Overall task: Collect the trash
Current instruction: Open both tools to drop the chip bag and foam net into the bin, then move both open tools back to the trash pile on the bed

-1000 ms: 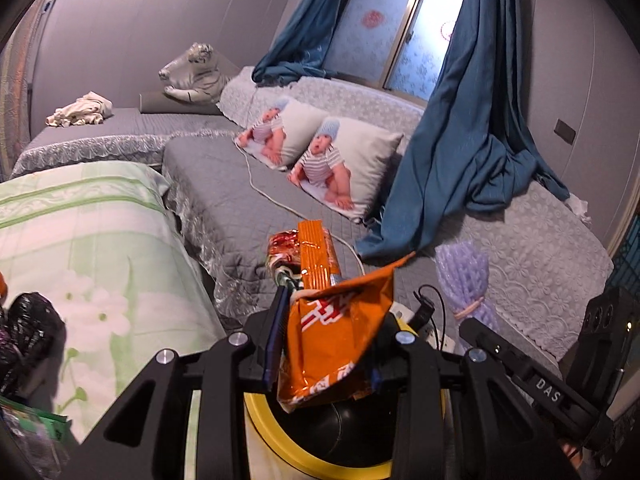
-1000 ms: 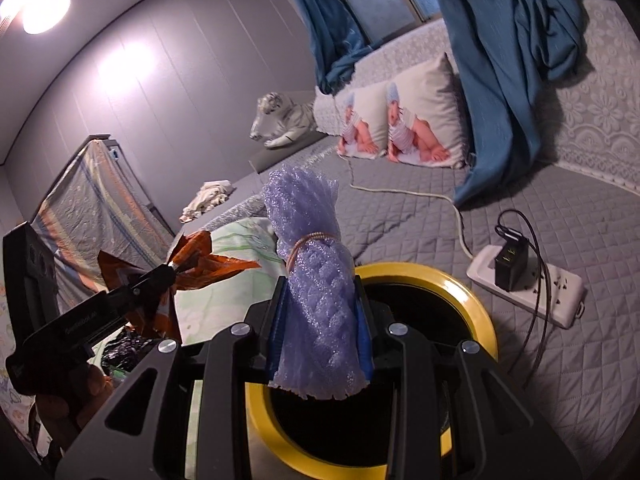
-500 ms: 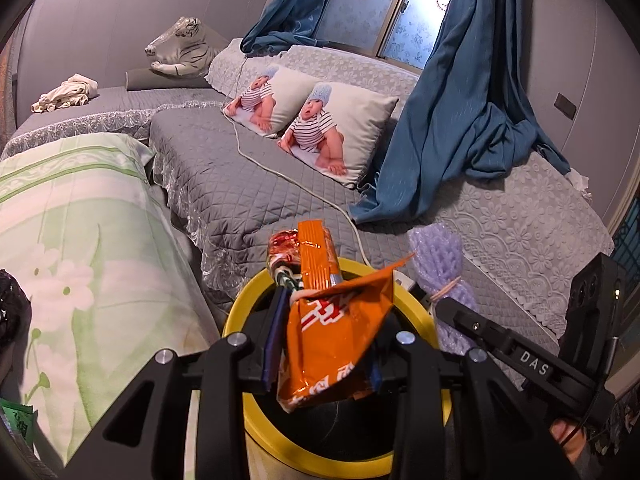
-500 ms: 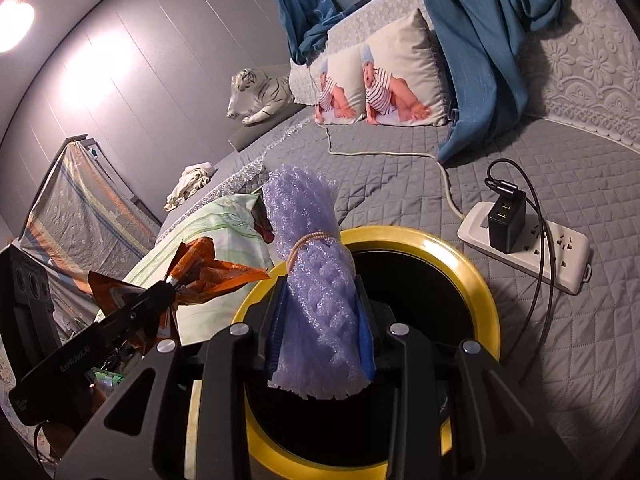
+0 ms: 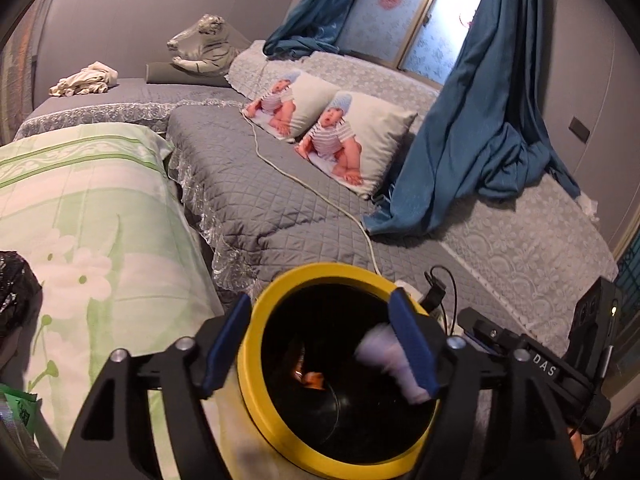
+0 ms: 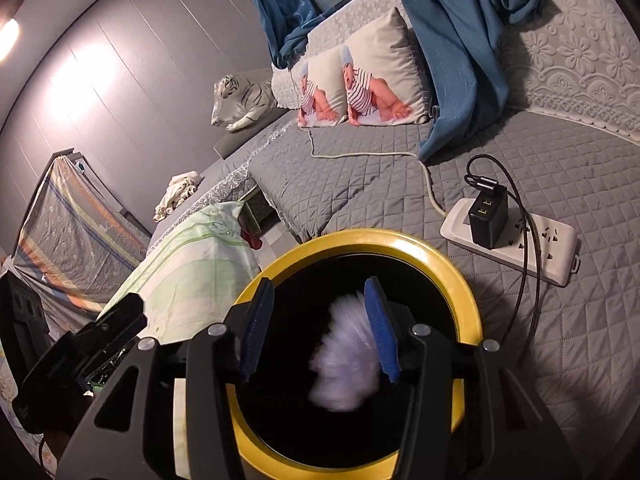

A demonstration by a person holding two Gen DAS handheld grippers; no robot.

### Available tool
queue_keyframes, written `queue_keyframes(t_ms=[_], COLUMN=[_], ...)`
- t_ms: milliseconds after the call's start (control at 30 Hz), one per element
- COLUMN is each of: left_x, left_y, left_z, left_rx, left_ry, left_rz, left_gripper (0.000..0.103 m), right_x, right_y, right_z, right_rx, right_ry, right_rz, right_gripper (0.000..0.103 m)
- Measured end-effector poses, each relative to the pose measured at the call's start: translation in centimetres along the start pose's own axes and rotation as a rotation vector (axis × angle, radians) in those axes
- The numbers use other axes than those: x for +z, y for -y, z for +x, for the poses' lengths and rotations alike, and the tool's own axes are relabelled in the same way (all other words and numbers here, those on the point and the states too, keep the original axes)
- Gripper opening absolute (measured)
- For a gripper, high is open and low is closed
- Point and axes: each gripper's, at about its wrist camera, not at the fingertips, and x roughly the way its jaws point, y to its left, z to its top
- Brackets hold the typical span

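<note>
A black bin with a yellow rim (image 5: 256, 364) stands right under both grippers. My left gripper (image 5: 320, 303) is open and its jaws are still opening, with nothing between them. The orange snack wrapper (image 5: 311, 377) lies deep inside the bin. My right gripper (image 6: 319, 284) hangs over the same bin (image 6: 460, 292) with its jaws opening. The purple bubble-wrap bundle (image 6: 346, 364) is a blur dropping between them, close to the right pad and not squeezed. In the left wrist view the bundle (image 5: 384, 354) shows inside the rim, with the right gripper (image 5: 520, 346) beside it.
A white power strip (image 6: 532, 248) with a black charger and cable lies on the grey quilted bed just right of the bin. A green floral cushion (image 5: 80, 220) is on the left, with a black plastic bag (image 5: 14, 292) on it. Printed pillows (image 5: 352, 140) and a blue curtain (image 5: 460, 140) lie beyond.
Both grippers opened. The orange wrapper left the left jaws and fell into the bin. The purple bundle slipped from the right jaws and is falling.
</note>
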Motion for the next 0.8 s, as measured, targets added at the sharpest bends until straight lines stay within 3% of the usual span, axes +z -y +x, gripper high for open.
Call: queue_keyframes(t_ms=[300,500,800], left_x=[2.3,3.5,3.6], left_y=[-2.0,-4.7,-10.4], left_z=[-5.1,-10.7,-18.9], left_rx=[0.048,0.14,0.305], left_ry=[0.123,0.24,0.354], left_rz=[-0.029,-0.053,-0.103], left_gripper=[0.071,0.073,0.085], right_x=[0.5,0.3,-1.6], right_y=[-2.8,-7.1,-15.5], right_z=[-2.3,-3.3,-2.8], right_rx=[0.057,0.129,0.267], right_ry=[0.057,0.072,0.026], right_rz=[-0.067,-0.171,-0.345], right_gripper=[0.046,0.05,0.059])
